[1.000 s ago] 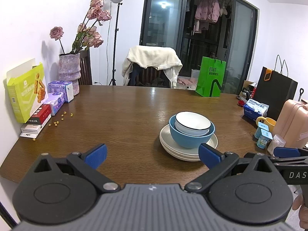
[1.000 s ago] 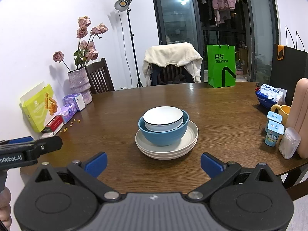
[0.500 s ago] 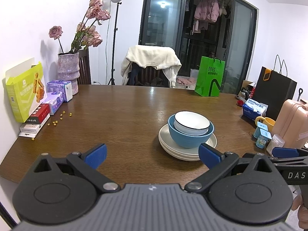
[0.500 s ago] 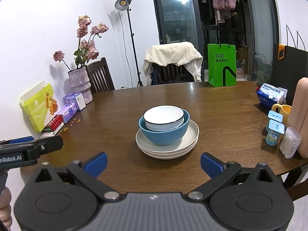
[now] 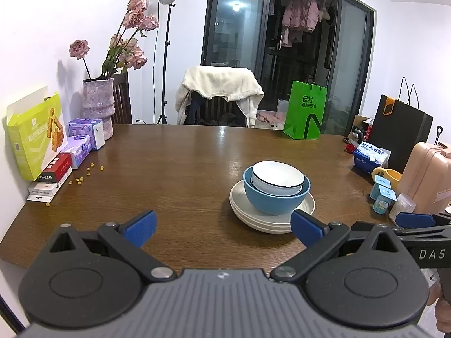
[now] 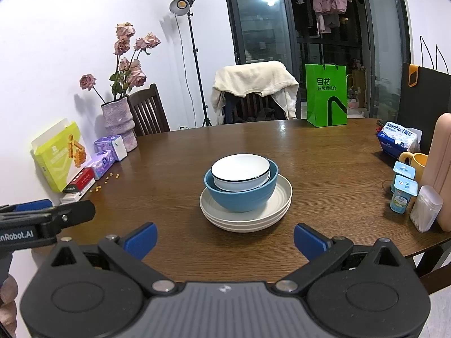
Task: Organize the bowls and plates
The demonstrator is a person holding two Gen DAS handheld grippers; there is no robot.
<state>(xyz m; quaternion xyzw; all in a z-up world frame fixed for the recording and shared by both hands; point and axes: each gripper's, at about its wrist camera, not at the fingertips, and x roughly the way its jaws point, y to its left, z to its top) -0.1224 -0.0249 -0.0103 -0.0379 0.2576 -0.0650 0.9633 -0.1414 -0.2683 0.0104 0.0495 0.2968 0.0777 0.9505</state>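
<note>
Neatly nested — white bowl (image 6: 239, 170), blue bowl (image 6: 242, 197), plates (image 6: 279, 211)

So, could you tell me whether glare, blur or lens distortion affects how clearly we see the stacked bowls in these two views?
Left wrist view: sharp, no blur; a glare streak on the table lies beyond the white bowl, and fisheye bending curves the window frames. Right wrist view: equally sharp; glare sits at the table's far edge, clear of the blue bowl and plates; dark corners vignette the picture.
</note>
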